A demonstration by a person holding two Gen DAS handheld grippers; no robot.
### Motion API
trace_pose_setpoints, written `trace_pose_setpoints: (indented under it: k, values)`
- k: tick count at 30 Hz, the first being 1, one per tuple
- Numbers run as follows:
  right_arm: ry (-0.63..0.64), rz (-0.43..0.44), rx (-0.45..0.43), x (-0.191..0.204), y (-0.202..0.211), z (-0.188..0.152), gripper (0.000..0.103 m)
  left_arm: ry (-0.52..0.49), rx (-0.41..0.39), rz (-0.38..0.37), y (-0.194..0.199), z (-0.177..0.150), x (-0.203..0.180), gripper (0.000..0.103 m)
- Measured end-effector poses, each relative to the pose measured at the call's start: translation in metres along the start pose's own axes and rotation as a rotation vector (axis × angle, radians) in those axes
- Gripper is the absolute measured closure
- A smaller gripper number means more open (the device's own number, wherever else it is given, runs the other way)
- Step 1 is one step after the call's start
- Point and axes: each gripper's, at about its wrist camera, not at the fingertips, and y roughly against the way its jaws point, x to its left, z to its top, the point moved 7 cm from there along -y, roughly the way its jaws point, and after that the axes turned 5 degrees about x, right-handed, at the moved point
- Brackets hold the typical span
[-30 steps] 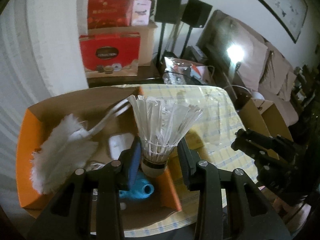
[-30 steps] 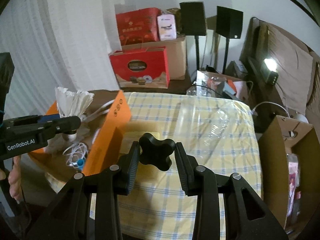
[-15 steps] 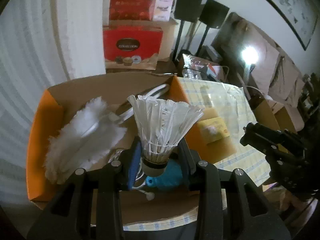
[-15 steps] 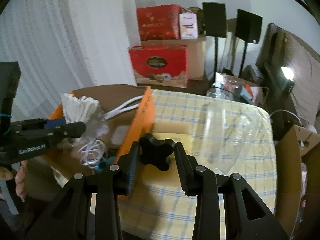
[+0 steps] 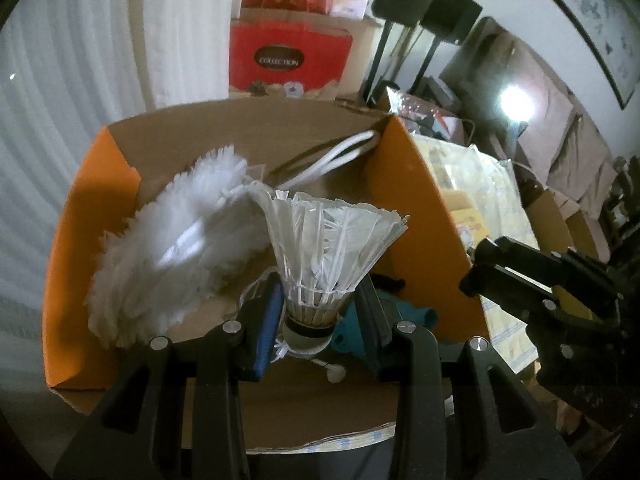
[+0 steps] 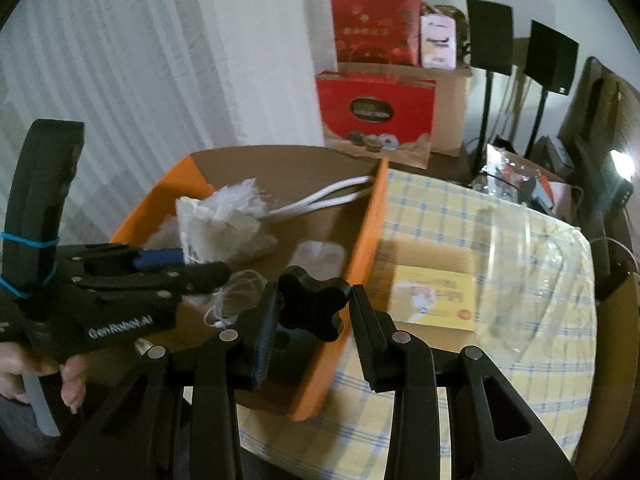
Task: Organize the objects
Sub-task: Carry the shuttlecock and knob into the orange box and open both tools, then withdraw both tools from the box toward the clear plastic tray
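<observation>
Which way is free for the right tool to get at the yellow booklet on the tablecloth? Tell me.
Probably none yet: the right tool is shut on the black knob. The yellow booklet lies uncovered beside the orange box.

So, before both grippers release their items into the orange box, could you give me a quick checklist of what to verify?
1. Left gripper grips the shuttlecock by its cork end: ok.
2. Shuttlecock is over the orange box, beside the white duster: ok.
3. Right gripper grips the black knob: ok.
4. Knob is inside the box wall: cannot tell; it appears over the wall's edge.
5. Free floor space beneath the shuttlecock: not ok; a white cord and a teal item lie there.
6. Grippers are apart from each other: ok.
</observation>
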Motion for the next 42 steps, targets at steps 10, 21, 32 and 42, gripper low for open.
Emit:
trace_pose_setpoints:
  k: [10,21,32,42]
  values:
    - [0.045,0.036,0.035,0.023,-0.025,-0.002,0.067,0.053,0.048,-0.001,-0.02,-0.015,0.019,0.063]
    - [0.014,0.043,0.005,0.018,-0.015,0.003,0.062,0.094,0.009,-0.012,-0.006,-0.008,0.026,0.034]
    - [-0.047,-0.028,-0.053,-0.019,0.023,0.003,0.044,0.077,-0.041,-0.029,0.013,0.001,0.009,0.01]
    - [-0.146,-0.119,-0.071,-0.081,0.052,-0.011,0.02,0.015,-0.049,-0.075,0.015,0.01,-0.036,0.002]
